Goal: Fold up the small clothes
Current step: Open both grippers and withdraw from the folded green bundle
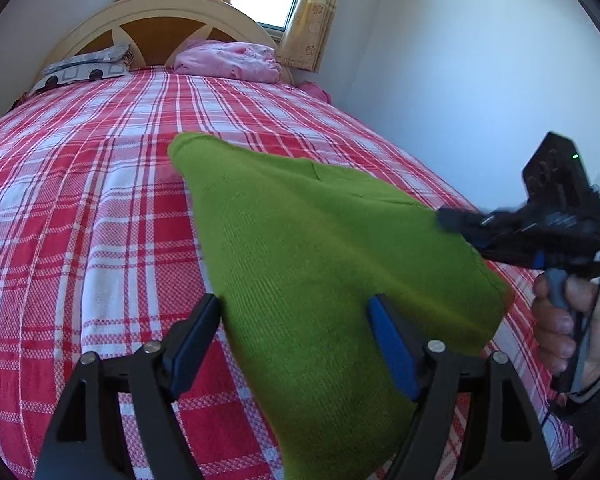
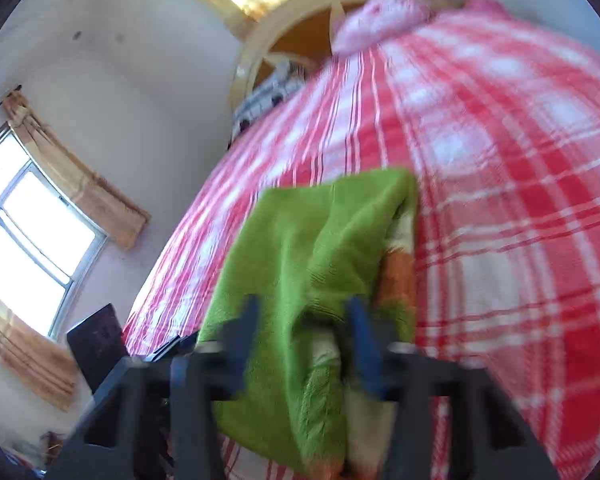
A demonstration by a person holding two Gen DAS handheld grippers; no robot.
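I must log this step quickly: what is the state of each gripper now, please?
Left gripper: open, green garment between its fingers, not pinched.
Right gripper: nearly closed on the green garment's edge; blurred.

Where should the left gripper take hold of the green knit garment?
Probably the near left edge of the green knit garment, coming in from the bed's foot. The left gripper is open with that edge between its fingers, while the right gripper pinches the far-right corner, so the cloth hangs taut between them.

Home bedroom: plaid-covered bed (image 1: 100,200), headboard (image 1: 160,20).
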